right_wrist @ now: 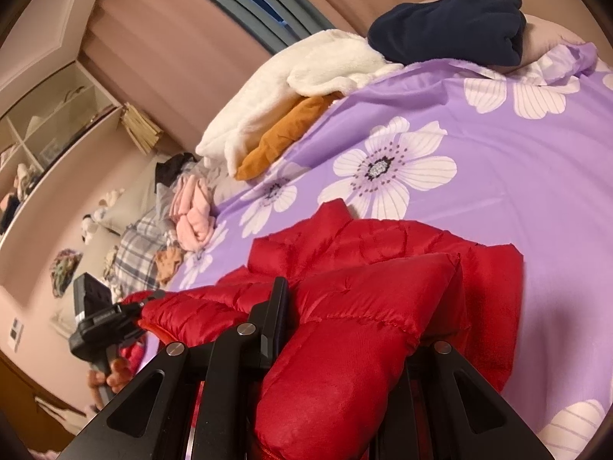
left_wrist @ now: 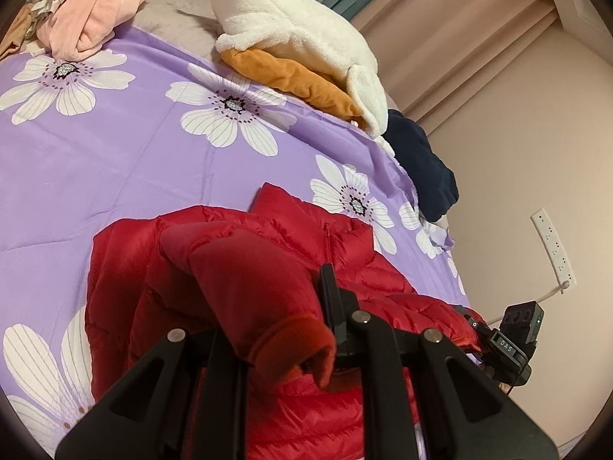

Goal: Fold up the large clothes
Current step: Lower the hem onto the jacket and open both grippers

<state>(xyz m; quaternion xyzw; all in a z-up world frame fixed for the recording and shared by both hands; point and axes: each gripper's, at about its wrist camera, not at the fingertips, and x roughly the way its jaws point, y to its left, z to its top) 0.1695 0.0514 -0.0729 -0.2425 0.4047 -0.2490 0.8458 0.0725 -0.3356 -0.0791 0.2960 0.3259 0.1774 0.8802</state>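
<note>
A red puffer jacket (left_wrist: 299, 245) lies on the purple flowered bedsheet (left_wrist: 115, 176). My left gripper (left_wrist: 283, 329) is shut on the jacket's sleeve cuff (left_wrist: 295, 349) and holds it lifted over the jacket body. My right gripper (right_wrist: 345, 337) is shut on the other red sleeve (right_wrist: 345, 345), also raised above the jacket (right_wrist: 383, 237). The right gripper's body shows at the right edge of the left wrist view (left_wrist: 513, 341); the left gripper's body shows at the left of the right wrist view (right_wrist: 95, 322).
A white fleece (left_wrist: 291, 27) on an orange garment (left_wrist: 302, 80) and a navy garment (left_wrist: 421, 161) lie along the far bed edge. Pink clothes (left_wrist: 95, 11) are heaped at the far left. Wall with a power strip (left_wrist: 551, 245) is to the right.
</note>
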